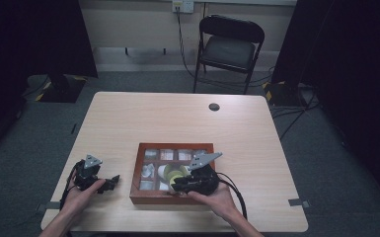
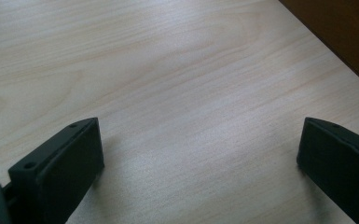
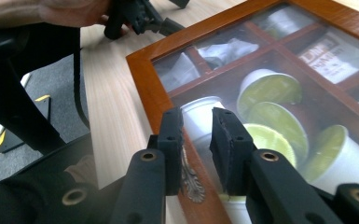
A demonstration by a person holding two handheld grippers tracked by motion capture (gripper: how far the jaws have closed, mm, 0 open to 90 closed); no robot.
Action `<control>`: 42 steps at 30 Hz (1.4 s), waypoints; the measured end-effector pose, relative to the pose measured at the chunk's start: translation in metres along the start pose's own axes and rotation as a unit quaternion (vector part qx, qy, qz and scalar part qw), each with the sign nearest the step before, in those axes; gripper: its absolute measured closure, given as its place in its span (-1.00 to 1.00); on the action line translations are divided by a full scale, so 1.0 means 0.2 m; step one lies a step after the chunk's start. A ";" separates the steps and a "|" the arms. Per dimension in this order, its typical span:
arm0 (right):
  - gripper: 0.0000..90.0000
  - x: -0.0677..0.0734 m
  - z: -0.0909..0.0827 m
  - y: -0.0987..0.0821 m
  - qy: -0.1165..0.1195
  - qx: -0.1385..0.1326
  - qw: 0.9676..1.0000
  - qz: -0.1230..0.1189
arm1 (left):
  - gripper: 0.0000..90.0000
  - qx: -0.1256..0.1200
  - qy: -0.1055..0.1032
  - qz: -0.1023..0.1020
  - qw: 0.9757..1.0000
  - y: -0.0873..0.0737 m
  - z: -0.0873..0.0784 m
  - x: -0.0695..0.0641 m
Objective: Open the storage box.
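Note:
A reddish wooden box (image 1: 136,170) with a glass lid lies on the table in front of the person. Through the glass (image 3: 279,51) I see green-topped pods (image 3: 270,88) and white packets (image 3: 224,49) in separate compartments. My right gripper (image 1: 175,186) is at the box's front edge. Its jaws stand a narrow gap apart over the wooden frame (image 3: 144,79), and a small brass clasp (image 3: 192,179) sits low between them, close to one jaw. My left gripper (image 1: 109,182) rests left of the box, jaws wide open over bare tabletop (image 2: 191,93).
A corner of the box (image 2: 345,32) lies just beyond the left gripper. The other hand and its gripper (image 3: 140,18) appear past the box. A round cable hole (image 1: 214,106) is at the table's far side. A black folding chair (image 1: 229,47) stands behind the table.

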State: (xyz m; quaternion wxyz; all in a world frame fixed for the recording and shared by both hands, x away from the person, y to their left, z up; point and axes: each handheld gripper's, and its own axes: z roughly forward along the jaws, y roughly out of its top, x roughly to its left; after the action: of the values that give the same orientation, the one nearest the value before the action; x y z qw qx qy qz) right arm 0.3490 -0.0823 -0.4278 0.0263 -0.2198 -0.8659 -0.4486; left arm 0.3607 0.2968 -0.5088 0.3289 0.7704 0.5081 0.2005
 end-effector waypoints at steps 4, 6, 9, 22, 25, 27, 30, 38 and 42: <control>0.68 0.01 0.02 0.00 0.004 0.006 1.000 -0.005 | -1.00 0.000 0.000 0.000 1.000 0.00 0.00 0.00; 0.69 0.01 0.03 -0.01 0.002 0.011 1.000 -0.004 | -1.00 0.000 0.000 0.001 1.000 0.00 0.00 0.00; 0.69 0.02 0.04 -0.01 0.003 0.014 1.000 -0.006 | -1.00 0.000 0.000 0.000 1.000 0.00 0.00 0.00; 0.78 0.03 0.08 -0.04 0.012 0.024 0.999 -0.017 | -1.00 0.000 0.000 0.000 1.000 0.00 0.00 0.00; 0.78 0.03 0.08 -0.05 0.009 0.021 1.000 -0.021 | -1.00 0.000 0.000 0.000 1.000 0.00 0.00 0.00; 0.78 0.04 0.08 -0.05 0.006 0.019 0.999 -0.025 | -1.00 0.000 0.000 -0.001 1.000 0.00 0.00 0.00; 0.79 0.04 0.08 -0.05 0.007 0.019 0.999 -0.029 | -1.00 0.000 0.000 -0.001 1.000 0.00 0.00 0.00; 0.81 0.04 0.08 -0.04 0.009 0.025 0.999 -0.035 | -1.00 0.000 0.000 0.000 1.000 0.00 0.00 0.00; 0.81 0.04 0.08 -0.03 0.007 0.027 0.999 -0.037 | -1.00 0.000 0.000 0.000 1.000 0.00 0.00 0.00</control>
State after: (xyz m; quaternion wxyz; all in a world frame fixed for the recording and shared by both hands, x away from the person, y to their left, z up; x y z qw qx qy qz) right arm 0.3413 -0.0709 -0.4402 0.0219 -0.1837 -0.8850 -0.4273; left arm 0.3606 0.2967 -0.5088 0.3287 0.7702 0.5084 0.2006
